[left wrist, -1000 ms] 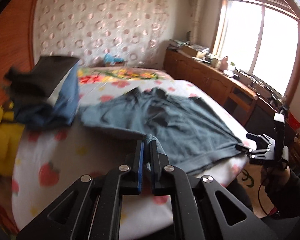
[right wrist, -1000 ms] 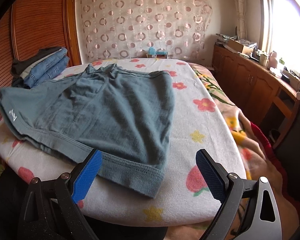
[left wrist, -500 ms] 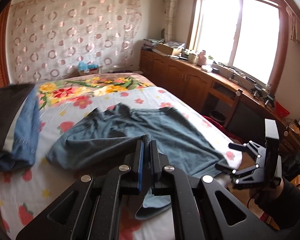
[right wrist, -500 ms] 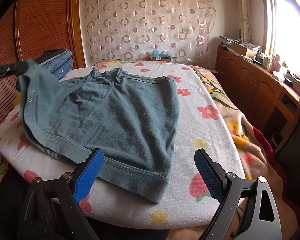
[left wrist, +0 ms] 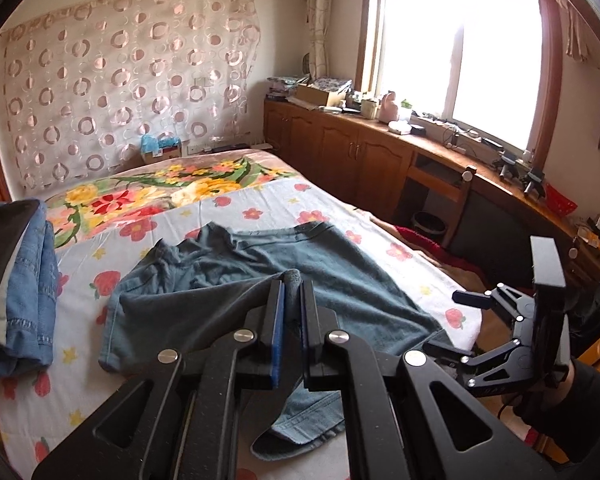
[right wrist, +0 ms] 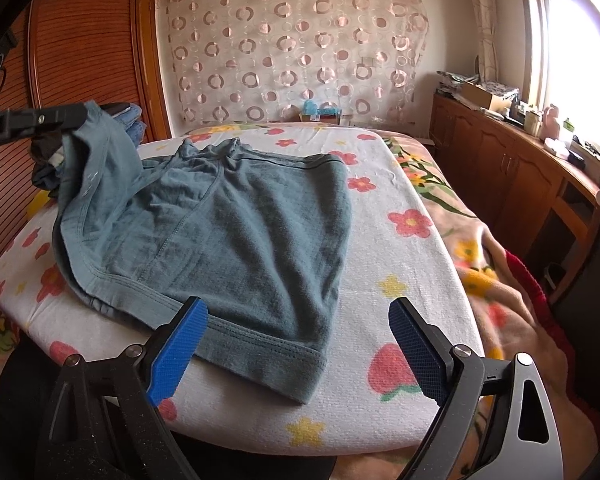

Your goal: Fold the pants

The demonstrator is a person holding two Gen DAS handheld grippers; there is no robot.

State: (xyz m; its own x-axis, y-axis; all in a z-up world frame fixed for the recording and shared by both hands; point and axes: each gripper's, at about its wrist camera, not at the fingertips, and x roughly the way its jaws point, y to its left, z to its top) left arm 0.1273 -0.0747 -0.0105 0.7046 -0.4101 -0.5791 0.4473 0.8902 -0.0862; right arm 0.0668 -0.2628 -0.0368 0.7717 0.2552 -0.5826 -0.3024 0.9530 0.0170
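Grey-blue pants (right wrist: 252, 232) lie spread on the flower-print bed sheet (right wrist: 400, 264); they also show in the left wrist view (left wrist: 340, 276). My left gripper (left wrist: 293, 280) is shut on a corner of the pants and holds it lifted above the bed; it also shows at the left of the right wrist view (right wrist: 76, 117). My right gripper (right wrist: 296, 344) is open and empty, low over the near hem of the pants at the bed's edge; it also shows in the left wrist view (left wrist: 452, 320).
A stack of folded jeans and dark clothes (left wrist: 20, 280) lies on the bed's left side. Wooden cabinets (left wrist: 380, 160) with clutter run under the window. A wooden wardrobe (right wrist: 84, 60) stands at the left. A small bin (left wrist: 430, 222) is beside the bed.
My left gripper has lifted the pants corner higher and carried it over toward the middle of the pants. My right gripper has stayed open near the hem.
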